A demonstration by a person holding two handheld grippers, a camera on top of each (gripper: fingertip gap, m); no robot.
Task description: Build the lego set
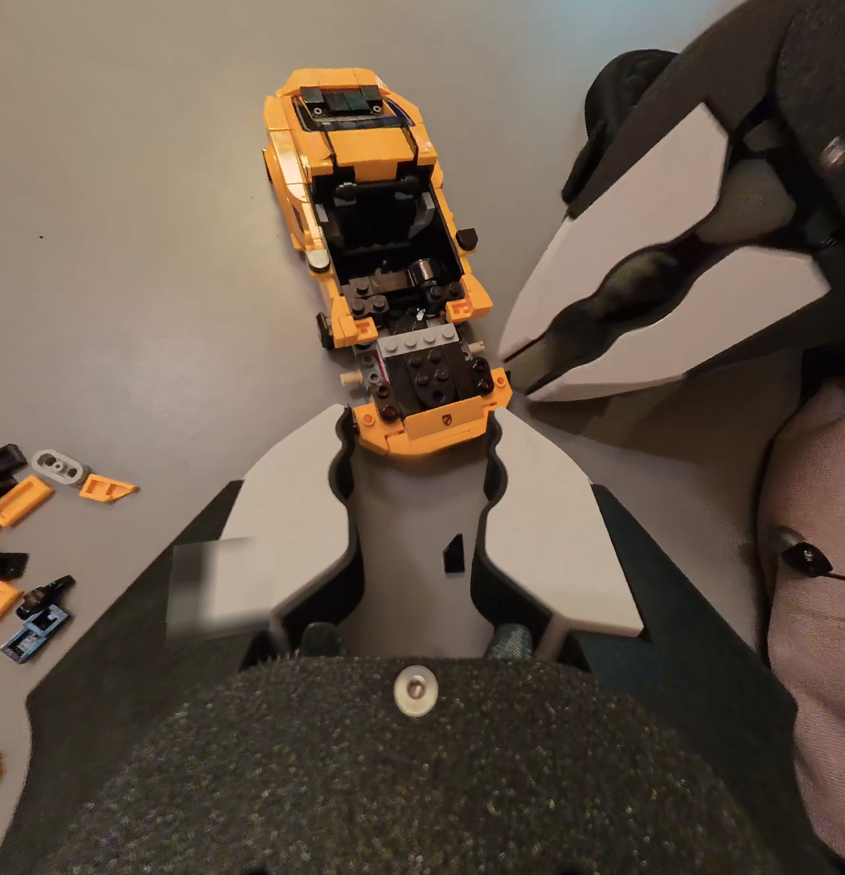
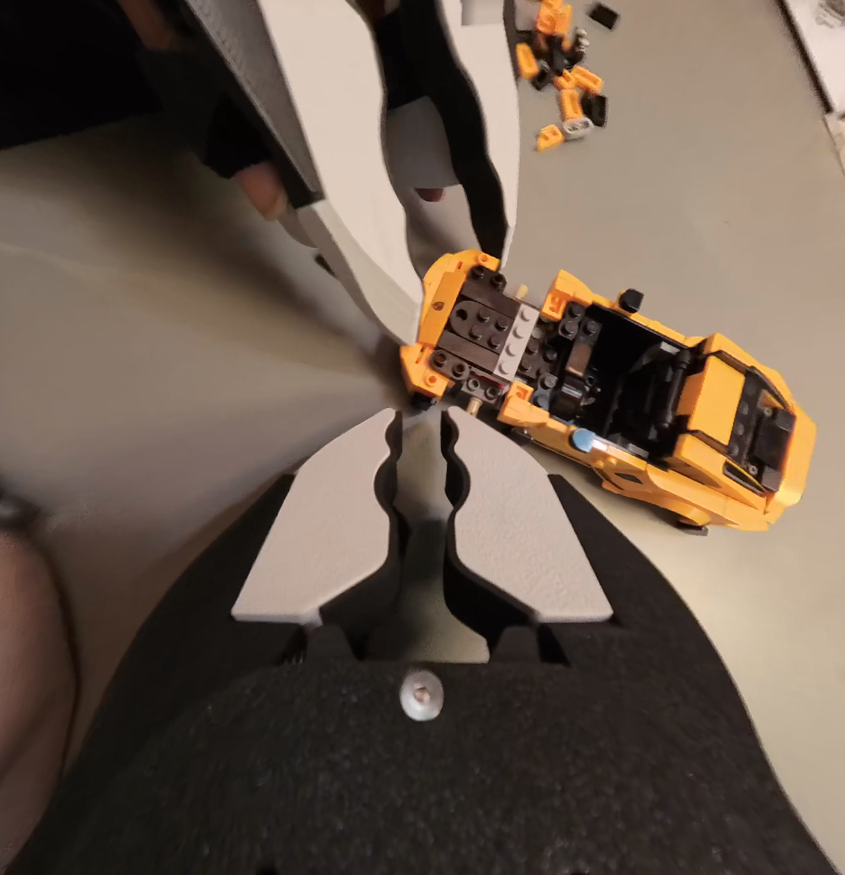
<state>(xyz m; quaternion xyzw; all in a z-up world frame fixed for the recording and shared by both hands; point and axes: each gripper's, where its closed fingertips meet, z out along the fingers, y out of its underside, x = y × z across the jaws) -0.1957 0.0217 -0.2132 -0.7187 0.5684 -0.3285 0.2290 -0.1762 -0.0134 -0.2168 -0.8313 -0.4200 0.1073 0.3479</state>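
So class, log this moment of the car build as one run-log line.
left gripper: shut on orange car nose | right gripper: nearly closed, empty, beside nose | loose bricks: untouched

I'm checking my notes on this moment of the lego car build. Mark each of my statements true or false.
1. The left gripper has its jaws on either side of the orange lego car's nose. True.
2. The right gripper holds a loose brick. False: nothing shows between its nearly closed jaws, which sit near the car's front corner.
3. The car's cabin is roofed over. False: the cabin is open, its black interior showing.
4. Loose orange and black pieces lie apart from the car on the grey table. True.
5. A light grey studded plate sits across the car behind the nose. True.
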